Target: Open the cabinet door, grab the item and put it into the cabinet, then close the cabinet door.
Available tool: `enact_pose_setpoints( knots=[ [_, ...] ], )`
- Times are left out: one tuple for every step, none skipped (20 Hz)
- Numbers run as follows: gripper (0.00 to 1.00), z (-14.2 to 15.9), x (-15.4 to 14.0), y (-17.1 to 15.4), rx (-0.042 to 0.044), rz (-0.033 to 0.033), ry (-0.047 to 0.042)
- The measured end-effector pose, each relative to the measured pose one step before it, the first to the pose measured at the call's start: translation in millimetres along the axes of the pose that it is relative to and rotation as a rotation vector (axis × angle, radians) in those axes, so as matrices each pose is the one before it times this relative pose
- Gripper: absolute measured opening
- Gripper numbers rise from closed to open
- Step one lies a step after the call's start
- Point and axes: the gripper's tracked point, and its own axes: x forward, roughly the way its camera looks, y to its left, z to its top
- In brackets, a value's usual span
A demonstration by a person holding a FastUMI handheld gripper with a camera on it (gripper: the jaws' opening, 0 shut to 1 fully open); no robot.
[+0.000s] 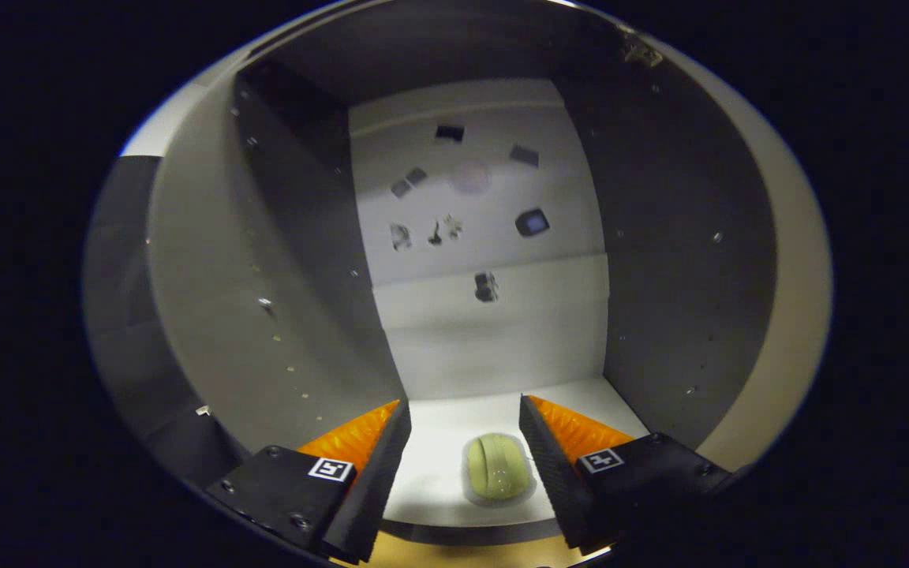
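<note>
Inside the open cabinet (683,260), your gripper (464,410) looked straight into the compartment, its fingers spread apart and gripping nothing. At left, the cabinet's grey side wall (297,260) ran back in shadow, dotted with small shelf-pin holes. Between your two fingers, touching neither, the item (498,465), a pale green rounded thing in a clear wrapper, lay on the cabinet's white floor (439,465), close to the front edge. Beyond it, the white back panel (494,339) rose up, carrying a scatter of small dark marks or stickers (532,222) too small for you to make out. At right, the opposite grey side wall stood in shadow, with a pale front edge (794,315) curving beside it. The item was the sole content on that floor.
</note>
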Motion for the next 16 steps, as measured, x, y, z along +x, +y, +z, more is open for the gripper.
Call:
enact_pose_setpoints(
  knots=[
    [0.90, 9.75, -16.67, 6.27, -0.01091, 0.00619, -0.03157],
    [0.92, 7.73, -17.97, 3.95, -0.01593, 0.00097, -0.03289],
    [0.95, 8.81, -17.66, 6.61, -0.02106, -0.00001, -0.02710],
    [0.99, 9.04, -19.56, 5.94, -0.01961, -0.00110, -0.02908],
    [0.99, 9.56, -20.33, 4.16, -0.01465, -0.00559, -0.03063],
    [0.98, 9.70, -21.04, 4.88, -0.01092, -0.00556, -0.02383],
    [0.98, 2.68, -20.22, 3.57, -0.00485, -0.00506, -0.01226],
    [0.98, 1.24, -21.60, 4.74, -0.00271, 0.00367, -0.00445],
    [0.98, 0.92, -20.61, 5.07, 0.00004, 0.00405, -0.00229],
    [0.98, 3.86, -16.82, 3.44, 0.00314, 0.00700, -0.00483],
    [0.98, 1.38, -18.61, 5.21, 0.00905, 0.01090, -0.00743],
    [0.98, 0.23, -19.99, 5.52, 0.01302, 0.01164, -0.00247],
    [0.98, -0.22, -18.44, 0.63, 0.00790, -0.00826, 0.00392],
    [0.98, -1.37, -17.14, -2.82, 0.00489, -0.00999, 0.00579],
    [0.98, -0.70, -15.96, -0.31, 0.00302, -0.00331, 0.00794],
    [0.98, 0.43, -15.17, 1.07, 0.00090, 0.00018, 0.01053]
  ],
)
